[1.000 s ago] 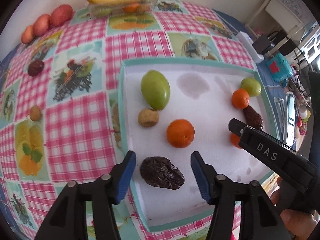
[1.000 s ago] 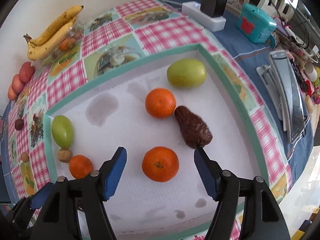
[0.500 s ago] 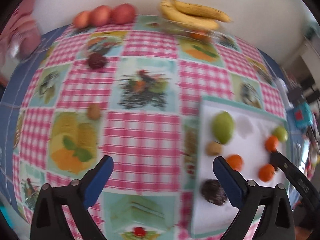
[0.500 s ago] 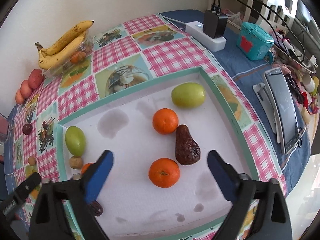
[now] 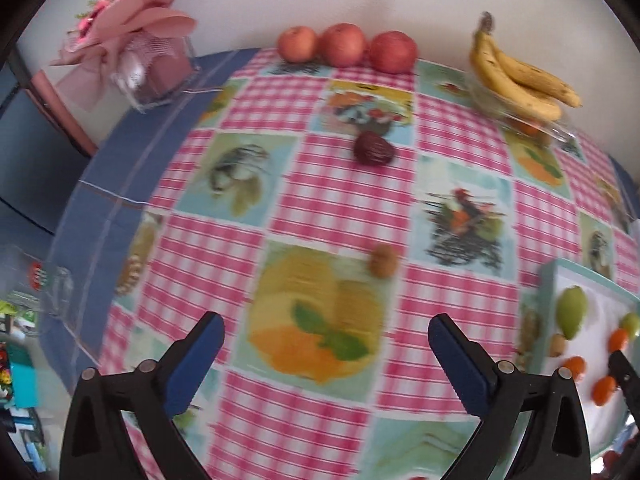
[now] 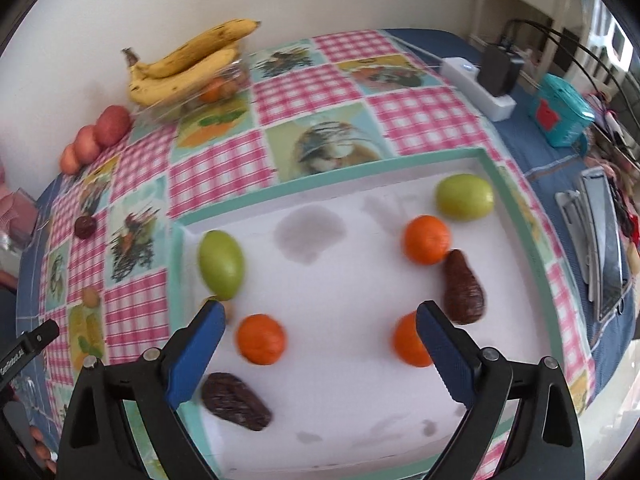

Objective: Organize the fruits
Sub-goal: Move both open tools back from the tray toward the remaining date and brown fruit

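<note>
We see a big tray [image 6: 516, 216] with a green rim and a white floor on the checked tablecloth [image 5: 328, 208]. In the tray lie two green fruits, one [image 6: 221, 264] near the left wall and one [image 6: 464, 197] in the far right corner. There are three oranges too: one [image 6: 426, 239] just in front of the corner green fruit, one [image 6: 261, 338] low on the left, and one [image 6: 408, 340] partly hidden behind a finger. A dark brown wrinkly fruit [image 6: 463, 289] touches the far orange. Another dark wrinkly fruit [image 6: 235, 401] lies near the front left corner. A small tan nut peeks out beside the left finger, mostly hidden.

Far back by the wall a clear box [image 6: 208, 92] holds small orange fruit, and the bananas [image 6: 188, 60] rest on top of it.

Our right gripper [image 6: 316, 340] is over the tray with its blue fingers [image 6: 192, 354] wide apart and nothing between them. The low left orange sits just inside the left finger.

Our left gripper [image 5: 326, 356] is over the bare cloth, away from the tray, its fingers spread wide and holding nothing. Ahead of it lie a small brown nut [image 5: 383, 261] and, farther on, a dark red fruit [image 5: 373, 148]. Three red apples [image 5: 344, 45] line the wall.
</note>
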{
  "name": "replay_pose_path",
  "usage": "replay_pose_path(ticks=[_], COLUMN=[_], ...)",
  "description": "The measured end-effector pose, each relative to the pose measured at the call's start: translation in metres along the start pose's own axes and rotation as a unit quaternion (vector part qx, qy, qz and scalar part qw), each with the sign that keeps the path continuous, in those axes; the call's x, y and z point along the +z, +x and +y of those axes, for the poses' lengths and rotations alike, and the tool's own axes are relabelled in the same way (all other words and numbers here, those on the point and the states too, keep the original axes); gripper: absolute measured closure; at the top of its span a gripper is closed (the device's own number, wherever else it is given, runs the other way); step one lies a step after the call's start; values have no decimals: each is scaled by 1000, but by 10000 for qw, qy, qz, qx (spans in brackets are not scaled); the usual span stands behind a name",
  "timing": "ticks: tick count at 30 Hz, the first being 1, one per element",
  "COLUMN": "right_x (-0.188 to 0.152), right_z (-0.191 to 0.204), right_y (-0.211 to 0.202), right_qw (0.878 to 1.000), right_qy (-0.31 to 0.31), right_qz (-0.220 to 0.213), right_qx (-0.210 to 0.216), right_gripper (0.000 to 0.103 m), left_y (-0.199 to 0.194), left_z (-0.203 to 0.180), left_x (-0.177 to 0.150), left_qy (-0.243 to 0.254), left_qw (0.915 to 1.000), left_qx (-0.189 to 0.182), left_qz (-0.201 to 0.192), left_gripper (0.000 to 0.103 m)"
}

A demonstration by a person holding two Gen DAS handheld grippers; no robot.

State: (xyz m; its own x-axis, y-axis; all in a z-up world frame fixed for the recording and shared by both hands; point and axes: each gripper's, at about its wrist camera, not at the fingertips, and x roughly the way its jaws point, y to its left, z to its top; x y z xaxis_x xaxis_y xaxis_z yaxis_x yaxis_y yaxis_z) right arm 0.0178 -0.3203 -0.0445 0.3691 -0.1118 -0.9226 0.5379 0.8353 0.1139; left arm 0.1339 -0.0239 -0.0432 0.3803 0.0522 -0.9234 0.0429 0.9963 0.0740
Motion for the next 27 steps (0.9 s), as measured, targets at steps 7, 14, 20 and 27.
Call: replay_pose_path(ticks=[7,14,20,27], right_x=[-3,-6,-4,2], right_z=[44,89,117,155], right_y=[-1,2,1,11], right_qw=[9991,9964,9938,9901], right_qy=[-315,-652,-879,-1122], right_qz=[-108,-160,-226,-156], right_qx=[250,509,638,830], right_gripper=[7,7,7,7], left_y=[-1,-5,-7,2], left_z=[34,51,72,85], left_x=[6,14,24,38], left_qy=[-271,-392,-660,-917], left_qw=[9989,9982,9962,9945], left_qx=[358,406,473,405], left_qz=[-109,-226,-321,-287], left_gripper=[0,0,0,0])
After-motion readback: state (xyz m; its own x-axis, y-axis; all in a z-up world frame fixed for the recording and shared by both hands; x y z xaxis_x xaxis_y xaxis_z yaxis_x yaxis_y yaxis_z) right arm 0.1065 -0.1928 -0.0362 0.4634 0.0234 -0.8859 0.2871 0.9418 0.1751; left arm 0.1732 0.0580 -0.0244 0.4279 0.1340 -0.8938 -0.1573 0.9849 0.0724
